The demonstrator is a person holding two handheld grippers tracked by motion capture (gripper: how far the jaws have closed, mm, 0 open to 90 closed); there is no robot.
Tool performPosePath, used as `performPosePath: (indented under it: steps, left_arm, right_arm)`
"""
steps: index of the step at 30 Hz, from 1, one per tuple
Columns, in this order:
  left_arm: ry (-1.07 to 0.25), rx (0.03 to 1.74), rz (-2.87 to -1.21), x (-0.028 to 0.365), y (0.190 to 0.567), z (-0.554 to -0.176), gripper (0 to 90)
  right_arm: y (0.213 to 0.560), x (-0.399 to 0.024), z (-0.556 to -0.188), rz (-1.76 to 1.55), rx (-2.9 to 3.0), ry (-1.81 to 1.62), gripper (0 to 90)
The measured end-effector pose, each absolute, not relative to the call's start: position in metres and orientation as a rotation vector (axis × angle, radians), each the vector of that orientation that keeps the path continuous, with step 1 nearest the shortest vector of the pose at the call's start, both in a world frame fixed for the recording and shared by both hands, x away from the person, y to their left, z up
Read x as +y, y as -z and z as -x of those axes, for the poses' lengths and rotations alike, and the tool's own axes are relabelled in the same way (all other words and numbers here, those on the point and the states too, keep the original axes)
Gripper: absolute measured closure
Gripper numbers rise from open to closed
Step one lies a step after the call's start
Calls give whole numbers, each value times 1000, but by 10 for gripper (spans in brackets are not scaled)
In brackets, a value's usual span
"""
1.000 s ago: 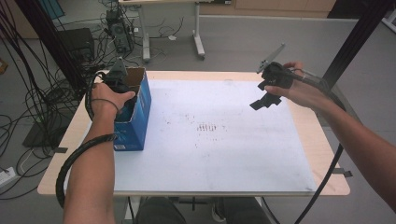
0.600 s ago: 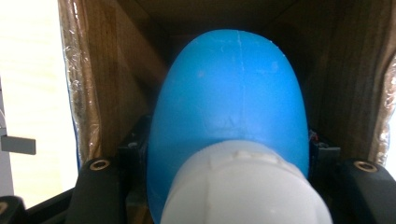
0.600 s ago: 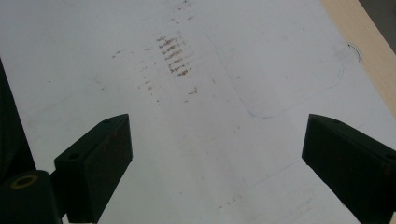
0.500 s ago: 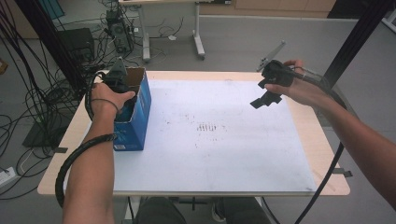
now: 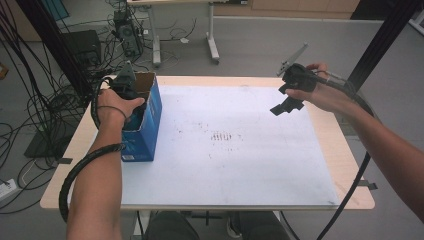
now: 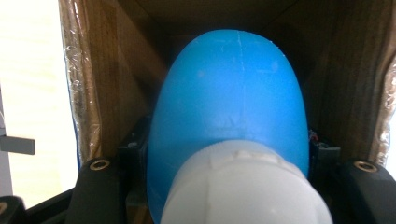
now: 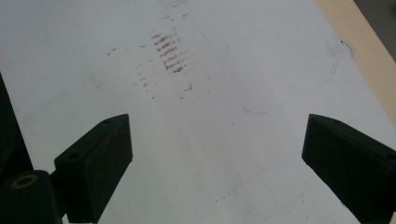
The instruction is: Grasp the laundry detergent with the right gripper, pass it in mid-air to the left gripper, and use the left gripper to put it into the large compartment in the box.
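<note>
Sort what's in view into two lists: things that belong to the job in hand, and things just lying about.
In the job:
- left gripper, shut on the blue bottle
- blue bottle with a white cap
- open box

Lying about:
- right gripper, open above the white sheet
- cables on the floor

Even daylight, soft shadows; left gripper view close-up blurred, box interior dim.
</note>
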State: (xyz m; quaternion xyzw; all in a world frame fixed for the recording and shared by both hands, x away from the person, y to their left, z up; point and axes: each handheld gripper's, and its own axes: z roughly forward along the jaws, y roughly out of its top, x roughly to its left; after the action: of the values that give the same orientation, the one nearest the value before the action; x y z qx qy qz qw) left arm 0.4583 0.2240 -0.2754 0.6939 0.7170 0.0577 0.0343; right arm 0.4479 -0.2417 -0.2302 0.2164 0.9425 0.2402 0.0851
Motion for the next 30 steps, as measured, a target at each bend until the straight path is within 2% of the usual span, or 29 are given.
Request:
performPosePath:
  steps: [30]
  left_arm:
    - [-179, 2206, -2135, 223, 275, -458, 368]
  right_arm:
    - [227, -245, -448, -642, 2800, -713, 86]
